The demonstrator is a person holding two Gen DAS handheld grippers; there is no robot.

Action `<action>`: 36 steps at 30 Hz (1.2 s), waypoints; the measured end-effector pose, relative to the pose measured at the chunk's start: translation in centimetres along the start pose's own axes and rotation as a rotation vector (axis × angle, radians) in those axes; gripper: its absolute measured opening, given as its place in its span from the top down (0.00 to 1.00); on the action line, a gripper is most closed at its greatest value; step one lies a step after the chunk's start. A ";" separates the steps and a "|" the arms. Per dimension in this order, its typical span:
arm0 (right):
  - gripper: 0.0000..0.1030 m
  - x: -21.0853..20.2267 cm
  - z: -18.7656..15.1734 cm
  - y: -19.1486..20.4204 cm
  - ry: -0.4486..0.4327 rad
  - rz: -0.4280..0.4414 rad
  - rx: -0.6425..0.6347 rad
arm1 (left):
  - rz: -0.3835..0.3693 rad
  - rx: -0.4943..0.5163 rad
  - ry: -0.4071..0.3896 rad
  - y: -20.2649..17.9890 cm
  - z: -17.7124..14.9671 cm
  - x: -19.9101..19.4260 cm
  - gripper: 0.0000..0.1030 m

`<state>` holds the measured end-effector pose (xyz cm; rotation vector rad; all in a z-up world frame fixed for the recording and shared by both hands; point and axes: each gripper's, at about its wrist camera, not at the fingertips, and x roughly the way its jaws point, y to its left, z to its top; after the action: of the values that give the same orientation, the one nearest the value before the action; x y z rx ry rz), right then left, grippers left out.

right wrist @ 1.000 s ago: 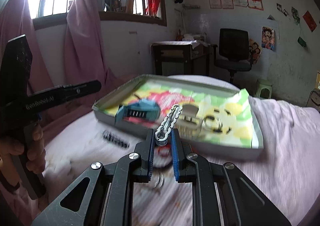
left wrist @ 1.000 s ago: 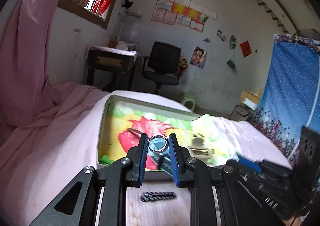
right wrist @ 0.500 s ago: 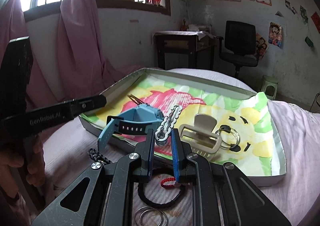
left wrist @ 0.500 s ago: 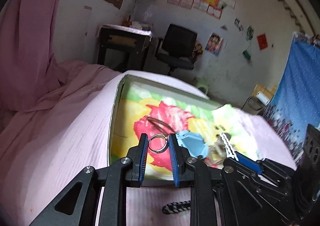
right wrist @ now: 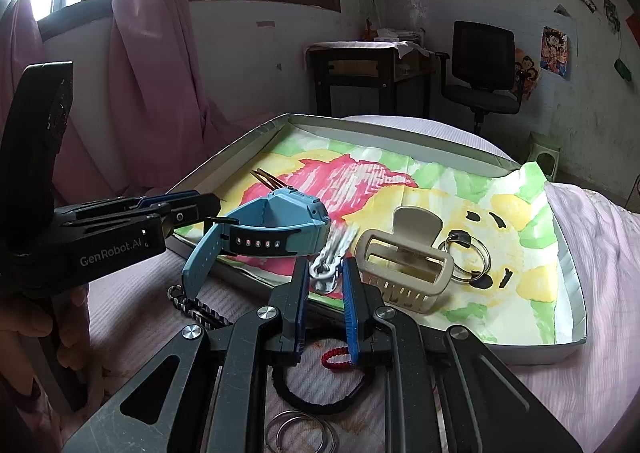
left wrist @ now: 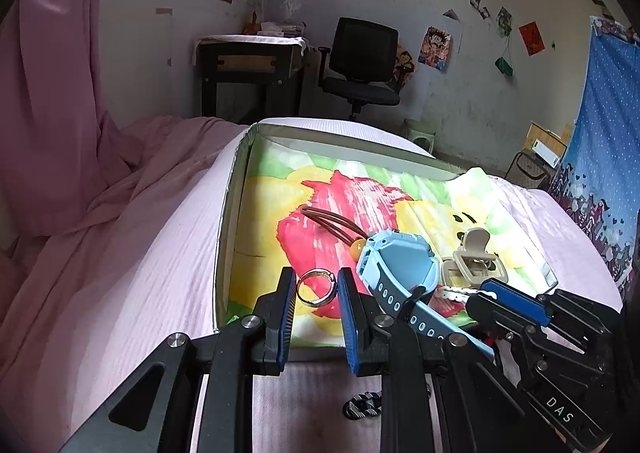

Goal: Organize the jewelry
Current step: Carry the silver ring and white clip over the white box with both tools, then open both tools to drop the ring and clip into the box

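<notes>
Left gripper point(left wrist: 317, 289) clenched on a thin silver finger ring point(left wrist: 315, 287), held above the near edge of the shallow grey tray lined with a colourful printed cloth point(left wrist: 236, 189). Right gripper point(right wrist: 326, 275) clamped a silver metal hair clip point(right wrist: 333, 259) — its far end blurred, probably just over the tray's front rim. In the tray lay a light-blue wristwatch point(right wrist: 276, 231) and, beside it, a beige plastic claw clip point(right wrist: 404, 259).

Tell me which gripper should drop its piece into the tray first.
Left, probably. The left gripper holds the silver ring over bare liner inside the tray. The right gripper pinches the silver clip at the near rim, crowded between blue watch and beige claw clip.
</notes>
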<state>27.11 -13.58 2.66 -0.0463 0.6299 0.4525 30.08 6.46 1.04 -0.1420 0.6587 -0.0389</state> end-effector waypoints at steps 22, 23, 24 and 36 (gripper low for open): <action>0.56 -5.4 -0.3 -0.9 -0.187 -0.088 0.034 | -0.081 -0.007 -0.164 -0.2 -1.7 -4.8 0.25; 0.50 -5.8 -0.3 -0.9 -0.201 -0.096 0.036 | -0.083 -0.005 -0.179 -0.2 -1.9 -5.2 0.23; 0.47 -6.5 -0.6 -0.8 -0.222 -0.107 0.038 | -0.086 -0.003 -0.189 -0.2 -2.1 -5.6 0.21; 0.02 -11.3 -2.5 -1.7 -0.362 -0.156 0.094 | -0.087 0.044 -0.317 -0.5 -4.8 -9.9 0.01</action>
<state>18.37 -20.01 7.06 0.0748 0.2881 0.2701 19.30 6.21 3.37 -0.1305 0.3349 -0.1125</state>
